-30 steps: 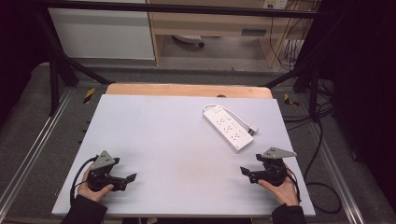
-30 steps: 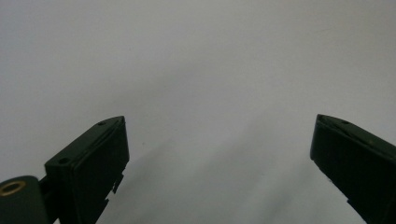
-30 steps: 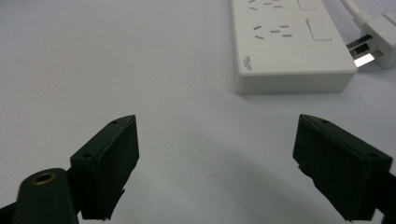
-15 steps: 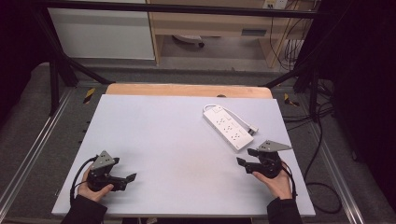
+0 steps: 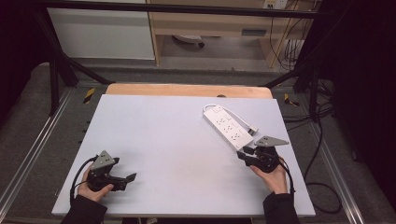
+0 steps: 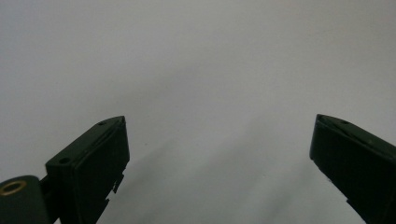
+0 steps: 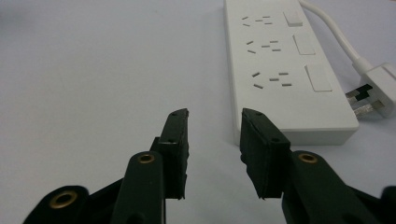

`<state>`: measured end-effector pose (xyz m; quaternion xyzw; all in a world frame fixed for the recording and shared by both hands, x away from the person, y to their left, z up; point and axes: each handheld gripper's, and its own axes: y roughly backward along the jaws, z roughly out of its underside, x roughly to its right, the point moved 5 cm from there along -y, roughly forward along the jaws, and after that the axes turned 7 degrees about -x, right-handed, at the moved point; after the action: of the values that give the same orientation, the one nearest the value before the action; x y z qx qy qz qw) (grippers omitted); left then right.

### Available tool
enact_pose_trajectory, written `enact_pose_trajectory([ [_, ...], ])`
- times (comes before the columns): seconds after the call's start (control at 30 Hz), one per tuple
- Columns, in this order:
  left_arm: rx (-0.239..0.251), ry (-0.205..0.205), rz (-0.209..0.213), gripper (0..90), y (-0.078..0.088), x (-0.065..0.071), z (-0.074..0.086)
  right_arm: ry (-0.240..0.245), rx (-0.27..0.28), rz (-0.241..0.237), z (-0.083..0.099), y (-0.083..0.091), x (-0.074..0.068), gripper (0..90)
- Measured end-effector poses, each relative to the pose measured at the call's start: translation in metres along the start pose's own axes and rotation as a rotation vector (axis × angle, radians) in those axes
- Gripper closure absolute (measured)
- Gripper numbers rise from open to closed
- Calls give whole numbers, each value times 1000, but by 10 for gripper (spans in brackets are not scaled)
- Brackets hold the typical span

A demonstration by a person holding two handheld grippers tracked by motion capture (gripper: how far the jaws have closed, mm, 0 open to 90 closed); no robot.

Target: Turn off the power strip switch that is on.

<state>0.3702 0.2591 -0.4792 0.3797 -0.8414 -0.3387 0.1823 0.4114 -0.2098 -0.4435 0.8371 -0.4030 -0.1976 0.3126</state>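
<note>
Step in hand: bringing the right hand-held gripper (image 5: 246, 154) up to the near end of the power strip (image 5: 228, 130), judged from where it points.
Power strip: lies flat and slanted on the right half of the worktop (image 5: 177, 140); its cord loops round the far end and its plug (image 5: 252, 129) rests just beside its right edge.
Right hand-held gripper: jaws have just been closing and stand part open, a narrow gap with nothing between them; in the right gripper view the right jaw sits close to the strip's near left corner (image 7: 243, 126), and I cannot tell whether it touches.
Left hand-held gripper (image 5: 126, 178): jaws wide apart and empty, resting over bare worktop at the near left.
Doing it well: the gap looks narrower than the strip, so open wider before going forward, or grip an edge instead.
Aim: centre the jaws on the near end, keeping low and level.
Care: steer clear of the plug and cord, so the strip does not swing.
</note>
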Motion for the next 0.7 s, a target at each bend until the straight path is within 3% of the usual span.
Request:
enact_pose_trajectory([
  [0.7,0,0,-1,47,0,0,0,-9,10,26,-20,-9,7,899],
])
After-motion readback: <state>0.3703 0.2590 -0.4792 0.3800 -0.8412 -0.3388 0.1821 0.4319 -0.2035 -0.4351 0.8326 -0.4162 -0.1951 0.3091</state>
